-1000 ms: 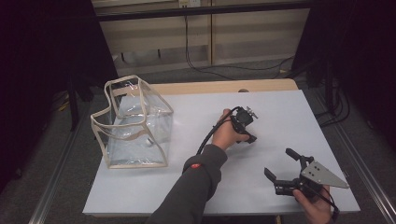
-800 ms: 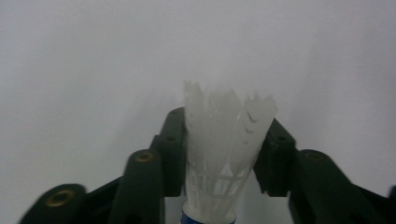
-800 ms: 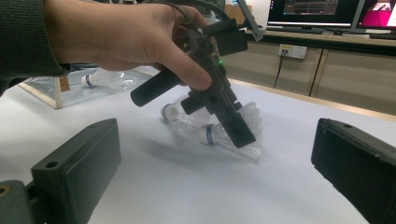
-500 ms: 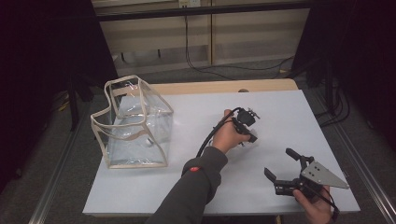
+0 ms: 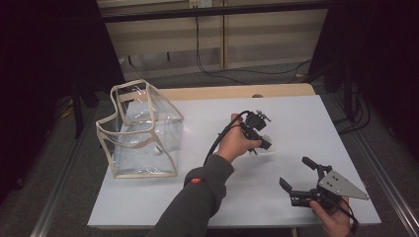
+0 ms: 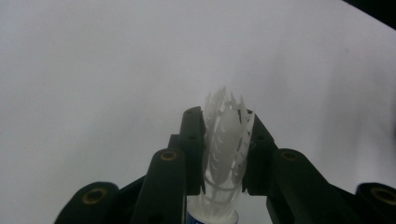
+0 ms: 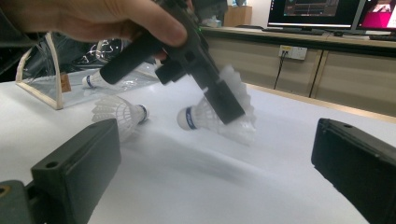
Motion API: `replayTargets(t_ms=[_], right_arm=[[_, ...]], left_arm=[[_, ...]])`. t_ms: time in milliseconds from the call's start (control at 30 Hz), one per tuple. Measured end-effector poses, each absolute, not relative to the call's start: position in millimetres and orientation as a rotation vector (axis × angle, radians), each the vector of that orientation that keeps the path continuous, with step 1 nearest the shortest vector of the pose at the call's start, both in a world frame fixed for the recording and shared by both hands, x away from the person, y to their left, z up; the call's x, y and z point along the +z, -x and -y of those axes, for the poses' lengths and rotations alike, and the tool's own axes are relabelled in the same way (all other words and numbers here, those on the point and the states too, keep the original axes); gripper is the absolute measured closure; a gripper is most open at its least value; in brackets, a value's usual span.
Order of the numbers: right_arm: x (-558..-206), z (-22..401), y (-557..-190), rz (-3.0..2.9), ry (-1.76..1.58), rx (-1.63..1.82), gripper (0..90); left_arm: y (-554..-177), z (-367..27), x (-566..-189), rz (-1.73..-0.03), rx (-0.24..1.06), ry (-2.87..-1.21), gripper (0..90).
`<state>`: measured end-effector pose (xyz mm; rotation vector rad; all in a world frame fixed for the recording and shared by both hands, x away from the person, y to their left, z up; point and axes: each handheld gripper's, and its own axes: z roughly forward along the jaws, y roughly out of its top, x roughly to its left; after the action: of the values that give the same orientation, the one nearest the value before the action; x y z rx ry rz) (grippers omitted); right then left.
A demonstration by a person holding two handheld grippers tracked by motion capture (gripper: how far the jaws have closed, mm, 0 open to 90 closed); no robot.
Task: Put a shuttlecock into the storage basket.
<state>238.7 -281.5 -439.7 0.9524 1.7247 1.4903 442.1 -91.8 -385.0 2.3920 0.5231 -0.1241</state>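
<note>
Left gripper [image 5: 261,141]: seen near the centre of the high view, held in the person's left hand [image 5: 236,143] above the white table [image 5: 296,113]. Its jaws have just been closing and now clamp a white shuttlecock [image 6: 224,158] by its feathered skirt. In the left gripper view the shuttlecock sits between the two black jaws at lower centre of the frame, skirt pointing away from the camera, its blue-banded cork end at the bottom edge. In the right gripper view the same shuttlecock [image 7: 210,116] appears at centre, lying roughly level with the cork to the left, pinched across the skirt; whether it still touches the table cannot be determined.

Right gripper [image 5: 301,177]: at lower right of the high view, held in the person's right hand [image 5: 333,217], jaws standing wide apart with nothing between them. It is well apart from the left gripper.

Second shuttlecock [image 7: 119,114]: left of centre in the right gripper view, lying on its side on the table, near the held one but not touching it.

Clear bag [image 5: 141,131]: left portion of the high view, standing open on the table, cream-trimmed. A third shuttlecock [image 7: 95,80] lies inside it, visible through the clear wall at upper left of the right gripper view.
</note>
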Motion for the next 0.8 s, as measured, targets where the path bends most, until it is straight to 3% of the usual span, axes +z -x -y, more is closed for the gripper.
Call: replayTargets(t_ms=[800], right_arm=[[-439.4,280.6,-238.2,-1.727,-0.954,1.486,1.3]], left_arm=[[-438.0,44.7,-332.8,-0.617,-0.171,-2.304,75.3]])
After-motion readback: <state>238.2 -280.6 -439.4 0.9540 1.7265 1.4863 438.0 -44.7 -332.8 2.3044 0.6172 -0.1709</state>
